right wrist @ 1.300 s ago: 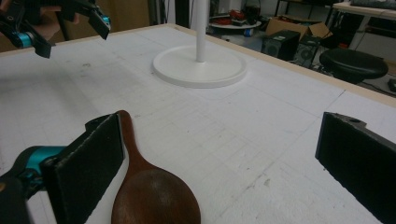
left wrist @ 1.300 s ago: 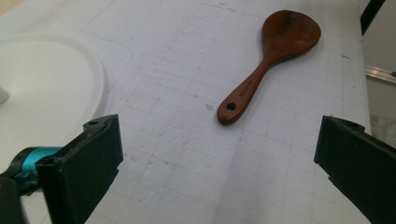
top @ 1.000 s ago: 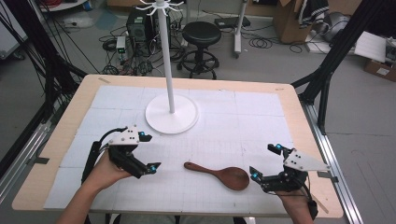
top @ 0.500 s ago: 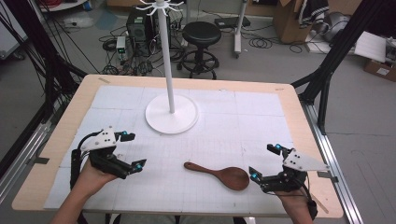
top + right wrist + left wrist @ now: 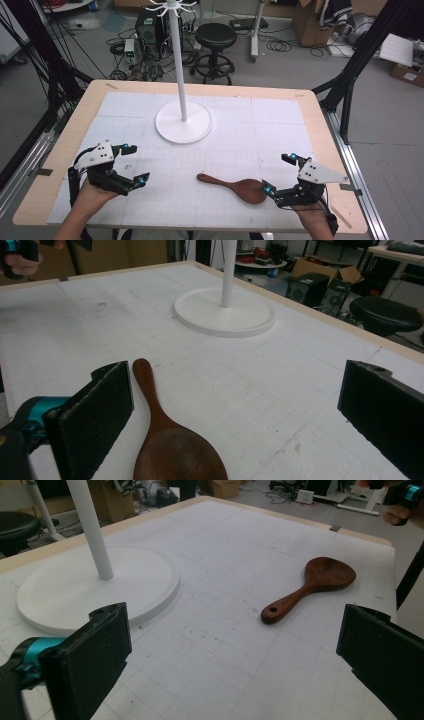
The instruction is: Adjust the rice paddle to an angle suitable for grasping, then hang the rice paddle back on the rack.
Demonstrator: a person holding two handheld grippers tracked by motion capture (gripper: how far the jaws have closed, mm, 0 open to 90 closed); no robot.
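Note:
A dark wooden spoon (image 5: 235, 186) lies flat on the white mat near the front edge, bowl to the right and handle pointing left. My right gripper (image 5: 278, 173) stands open just right of the bowl, not touching it. In the right gripper view the spoon (image 5: 170, 440) lies beside the left jaw of that open gripper (image 5: 235, 425). My left gripper (image 5: 137, 163) is open at the front left, well clear of the handle. In the left gripper view the spoon (image 5: 312, 586) lies ahead between the wide-spread jaws of that gripper (image 5: 235, 670).
A white stand with a round base (image 5: 183, 122) and a tall pole (image 5: 177, 65) rises at the table's back middle; its base (image 5: 90, 587) (image 5: 225, 312) also appears in both gripper views. A black stool (image 5: 215, 37) and cables are on the floor beyond the table.
My left gripper has slid to the left, away from the spoon's handle, still open. The right gripper and the spoon have stayed put.

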